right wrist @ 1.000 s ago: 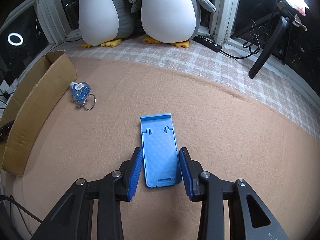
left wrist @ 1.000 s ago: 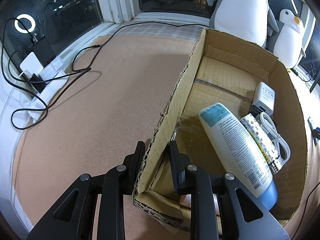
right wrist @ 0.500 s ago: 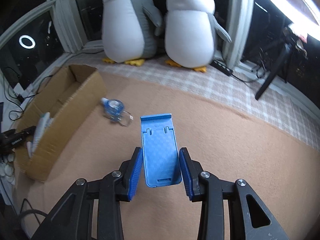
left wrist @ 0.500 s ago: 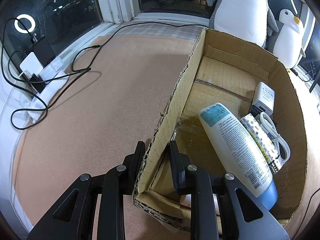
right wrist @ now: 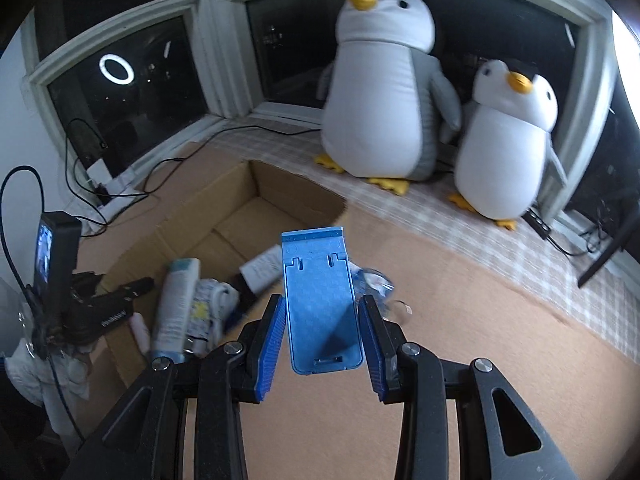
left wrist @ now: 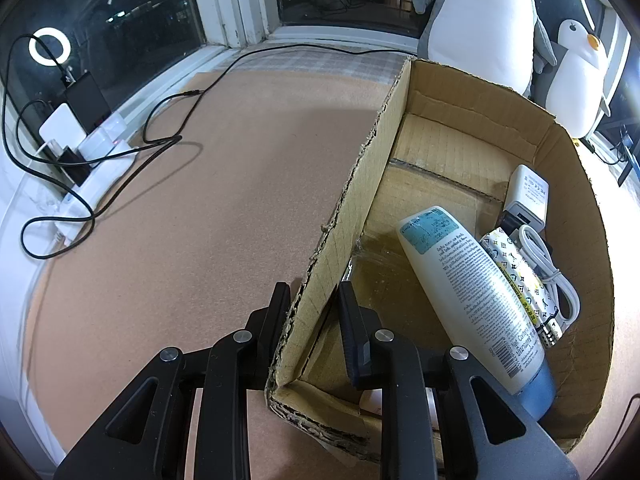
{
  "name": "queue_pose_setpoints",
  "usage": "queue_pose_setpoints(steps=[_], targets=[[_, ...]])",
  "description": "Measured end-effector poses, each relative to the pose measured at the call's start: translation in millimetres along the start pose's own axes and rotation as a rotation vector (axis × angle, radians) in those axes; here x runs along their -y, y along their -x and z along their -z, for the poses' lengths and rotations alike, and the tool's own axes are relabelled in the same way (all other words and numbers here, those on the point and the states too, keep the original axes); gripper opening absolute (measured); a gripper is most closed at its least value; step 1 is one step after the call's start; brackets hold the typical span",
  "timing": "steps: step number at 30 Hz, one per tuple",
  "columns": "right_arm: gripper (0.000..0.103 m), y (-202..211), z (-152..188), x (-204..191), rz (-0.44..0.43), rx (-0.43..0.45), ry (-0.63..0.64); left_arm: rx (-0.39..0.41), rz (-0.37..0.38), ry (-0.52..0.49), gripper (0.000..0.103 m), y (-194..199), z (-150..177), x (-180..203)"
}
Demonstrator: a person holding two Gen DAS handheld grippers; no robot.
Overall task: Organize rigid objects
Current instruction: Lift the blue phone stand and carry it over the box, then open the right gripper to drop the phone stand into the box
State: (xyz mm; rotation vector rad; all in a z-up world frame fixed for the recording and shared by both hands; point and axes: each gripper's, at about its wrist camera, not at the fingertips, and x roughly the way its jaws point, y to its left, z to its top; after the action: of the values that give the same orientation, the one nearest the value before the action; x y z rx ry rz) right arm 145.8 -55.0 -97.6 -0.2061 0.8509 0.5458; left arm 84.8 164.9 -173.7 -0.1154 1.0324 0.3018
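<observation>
Now | right hand-held gripper [right wrist: 322, 332] clamps blue phone stand [right wrist: 320, 300] | above cardboard box [right wrist: 296, 188]

- Left gripper [left wrist: 312, 312]: matte black throughout, two flat fingers with plain black pads; angular arms with triangular cut-outs; round silver screws at the pivots.
- Right gripper [right wrist: 322, 332]: same black frame, triangular cut-outs, silver screws; ribbed blue pads [right wrist: 272, 344] on inner faces, at 9 and 3 o'clock of the gap.
</observation>
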Motion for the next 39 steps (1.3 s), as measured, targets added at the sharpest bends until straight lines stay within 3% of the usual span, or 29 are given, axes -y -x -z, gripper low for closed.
queue_pose_setpoints(steps=[11,24,26,28,39], targets=[[0.034,-30,-13,-60,-0.086,-0.017,0.057,0.0,0.002,0.004,0.021,0,0,1],[0.035,-43,-19,-78,-0.115,-0.026,0.055,0.0,0.002,0.004,0.021,0,0,1],[0.047,-41,-20,-78,-0.12,-0.017,0.056,0.0,0.003,0.003,0.021,0,0,1],[0.067,-39,-20,-77,-0.122,-0.003,0.05,0.0,0.003,0.004,0.021,0,0,1],[0.068,-37,-19,-67,-0.117,0.001,0.031,0.004,0.007,0.001,0.021,0,0,1]])
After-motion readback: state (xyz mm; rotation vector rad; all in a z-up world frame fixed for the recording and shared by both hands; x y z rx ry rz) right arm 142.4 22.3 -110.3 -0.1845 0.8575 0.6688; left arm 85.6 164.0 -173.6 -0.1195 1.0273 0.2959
